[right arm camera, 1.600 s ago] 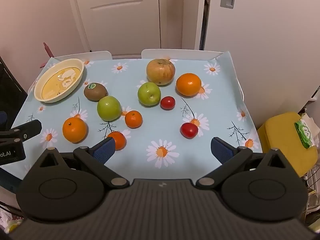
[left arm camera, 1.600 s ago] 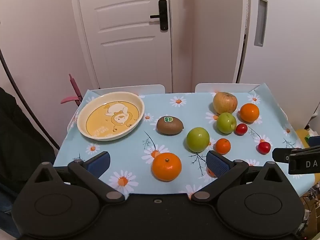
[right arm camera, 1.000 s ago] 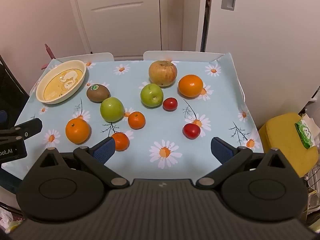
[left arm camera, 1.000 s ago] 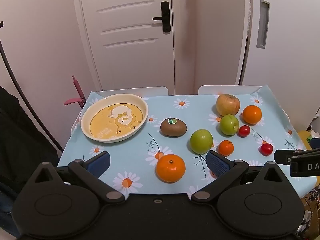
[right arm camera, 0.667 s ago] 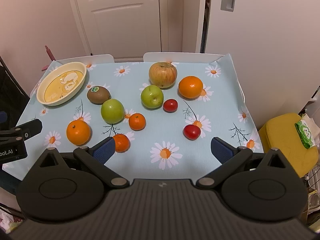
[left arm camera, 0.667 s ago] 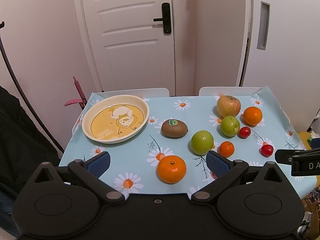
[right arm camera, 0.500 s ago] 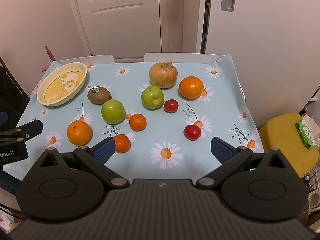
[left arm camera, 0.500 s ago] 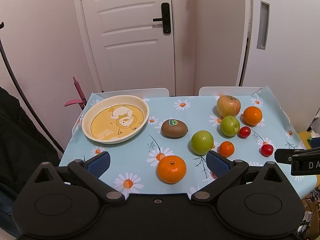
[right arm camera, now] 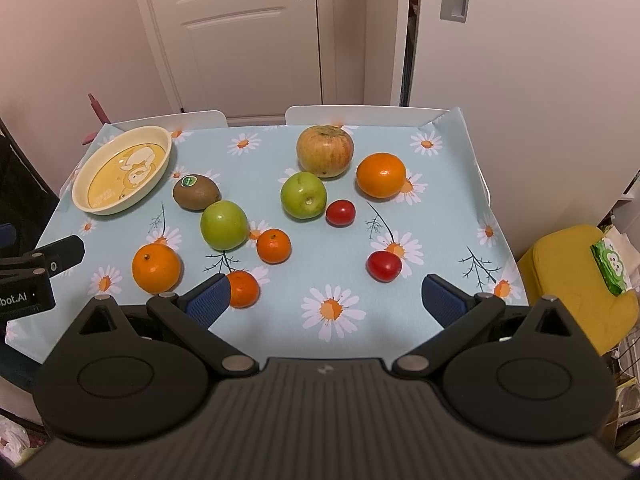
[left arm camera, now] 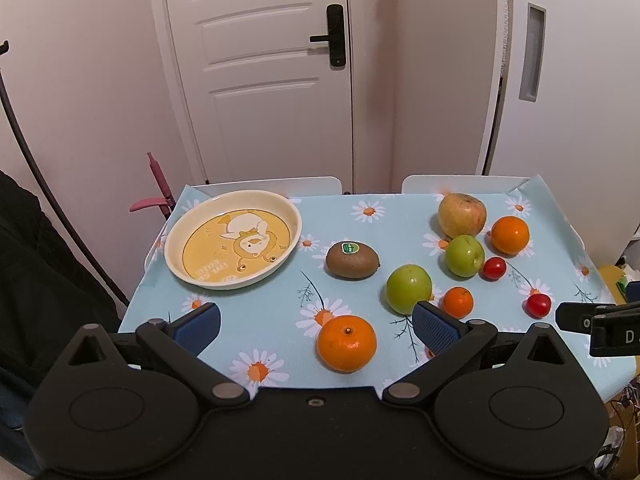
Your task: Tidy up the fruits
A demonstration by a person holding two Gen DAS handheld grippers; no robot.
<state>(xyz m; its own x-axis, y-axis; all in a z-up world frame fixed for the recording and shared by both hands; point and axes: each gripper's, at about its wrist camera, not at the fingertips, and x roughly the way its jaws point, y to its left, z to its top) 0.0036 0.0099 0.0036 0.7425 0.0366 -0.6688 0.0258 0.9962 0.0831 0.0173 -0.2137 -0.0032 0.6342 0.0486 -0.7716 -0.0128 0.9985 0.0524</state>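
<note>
Left wrist: tangerine (left arm camera: 430, 353) mostly hidden

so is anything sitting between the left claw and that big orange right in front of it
Nothing visible is. The left claw is open and the big orange lies on the tablecloth in the gap between its fingers. The green apple sits beyond and to the right, and the kiwi farther back.
</note>
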